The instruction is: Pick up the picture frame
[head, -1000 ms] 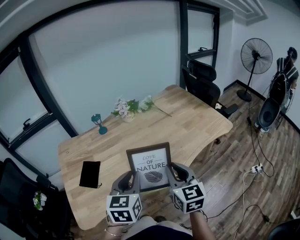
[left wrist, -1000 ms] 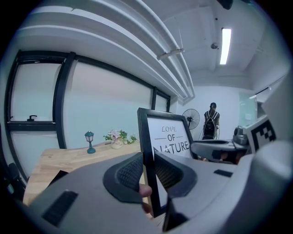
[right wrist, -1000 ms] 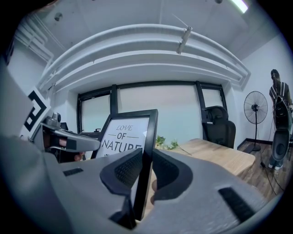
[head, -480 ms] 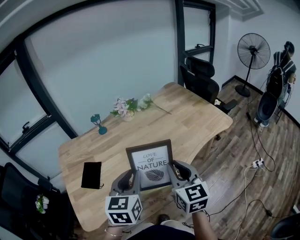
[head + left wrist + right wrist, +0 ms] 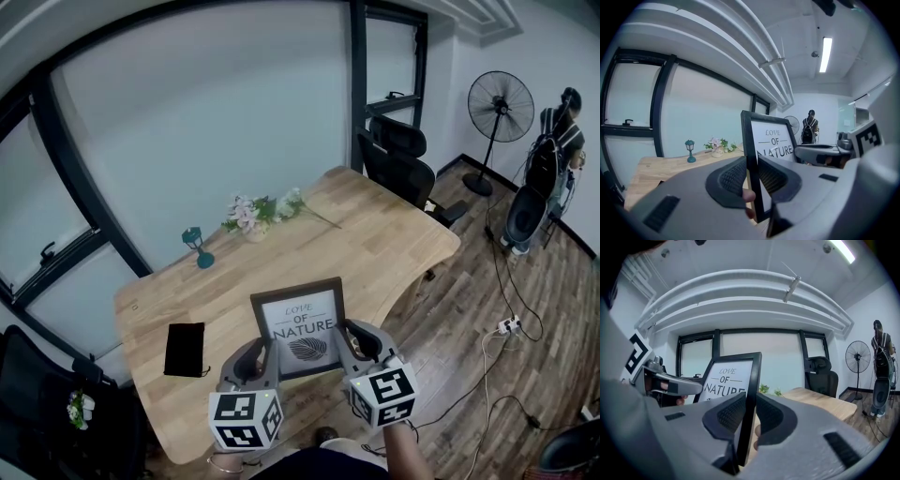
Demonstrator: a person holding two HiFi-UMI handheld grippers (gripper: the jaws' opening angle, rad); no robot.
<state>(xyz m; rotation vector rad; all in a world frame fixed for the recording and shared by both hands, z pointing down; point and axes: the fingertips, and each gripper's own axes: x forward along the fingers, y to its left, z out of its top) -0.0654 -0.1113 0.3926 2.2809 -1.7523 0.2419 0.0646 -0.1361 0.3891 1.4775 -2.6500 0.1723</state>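
Note:
A black picture frame (image 5: 300,326) with a white print reading "LOVE OF NATURE" is held up between both grippers, above the near edge of the wooden table (image 5: 281,258). My left gripper (image 5: 265,355) is shut on the frame's left edge (image 5: 751,154), the pads pressing both faces. My right gripper (image 5: 343,344) is shut on the frame's right edge (image 5: 751,394) in the same way. In the left gripper view the picture frame stands upright, print facing right; in the right gripper view the print faces left.
On the table stand a small teal lamp (image 5: 197,247), a vase of flowers (image 5: 253,220) and a black pouch (image 5: 184,348). An office chair (image 5: 398,155) sits at the far right end. A standing fan (image 5: 494,103) and a person (image 5: 548,159) are at the right.
Both grippers and the frame have risen slightly together. The grip on both edges is unchanged.

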